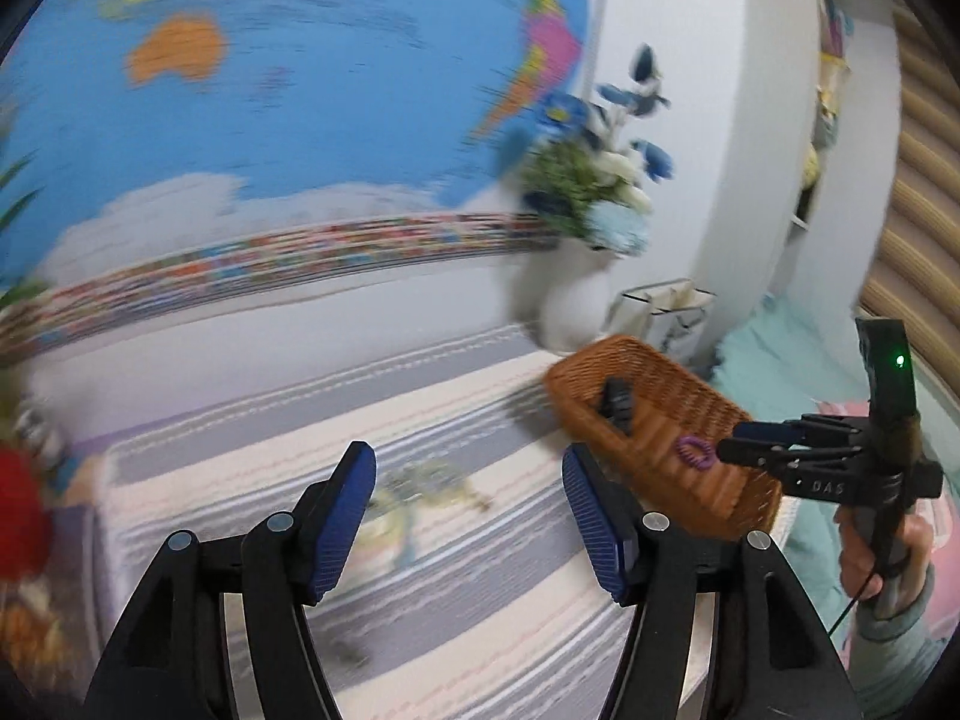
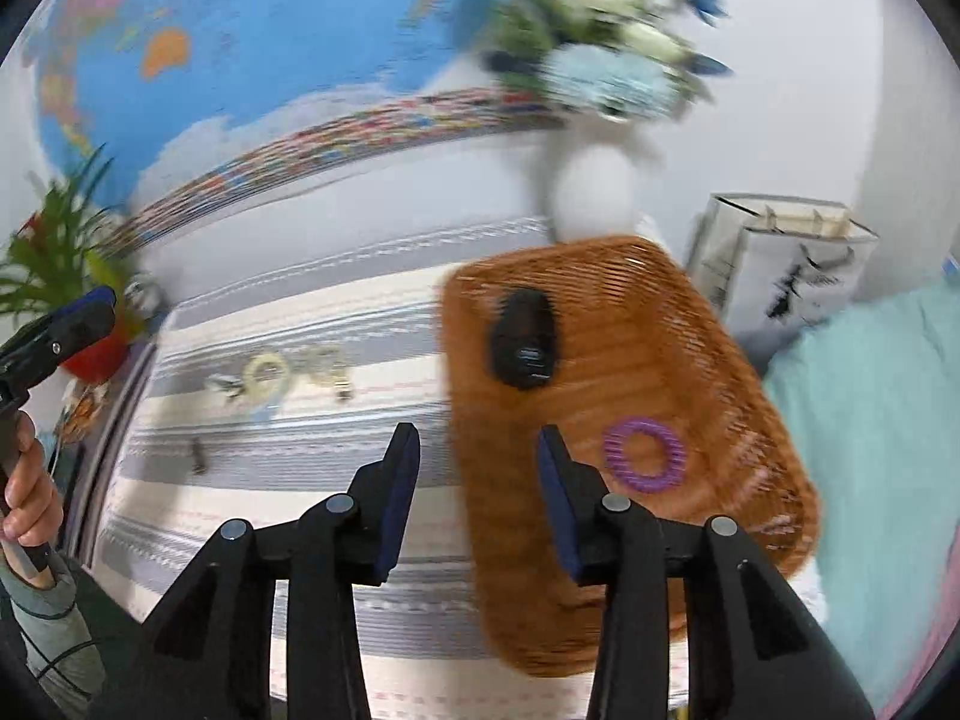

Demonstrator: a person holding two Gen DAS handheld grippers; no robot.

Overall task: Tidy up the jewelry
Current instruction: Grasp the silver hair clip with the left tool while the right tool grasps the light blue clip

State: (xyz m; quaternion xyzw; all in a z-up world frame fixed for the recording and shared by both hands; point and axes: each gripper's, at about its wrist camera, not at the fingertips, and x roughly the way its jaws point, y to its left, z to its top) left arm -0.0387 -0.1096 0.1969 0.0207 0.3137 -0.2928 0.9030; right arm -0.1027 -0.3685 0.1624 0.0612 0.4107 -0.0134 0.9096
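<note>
Left wrist view: left gripper fills the lower centre of the frame, jaws spread wide with nothing between the blue pads.
Left gripper target area: pale jewelry pieces, blurred, lie on the striped cloth between and just beyond the pads.
Right gripper, left wrist view: right gripper enters from the right edge, hovering over the near end of the wicker basket; seen side-on, so its jaw state cannot be read there.
Right wrist view: right gripper at lower centre, jaws parted and empty, above the left rim of the basket.
Basket contents: purple coil ring at lower right of the basket floor; black oval object at upper left of it.
Loose items, right wrist view: pale jewelry cluster at centre left on the cloth; small dark piece below it, well apart from the basket.
Background: world map upper left; white vase of blue flowers behind the basket.
Image quality: motion blur in both views.
</note>
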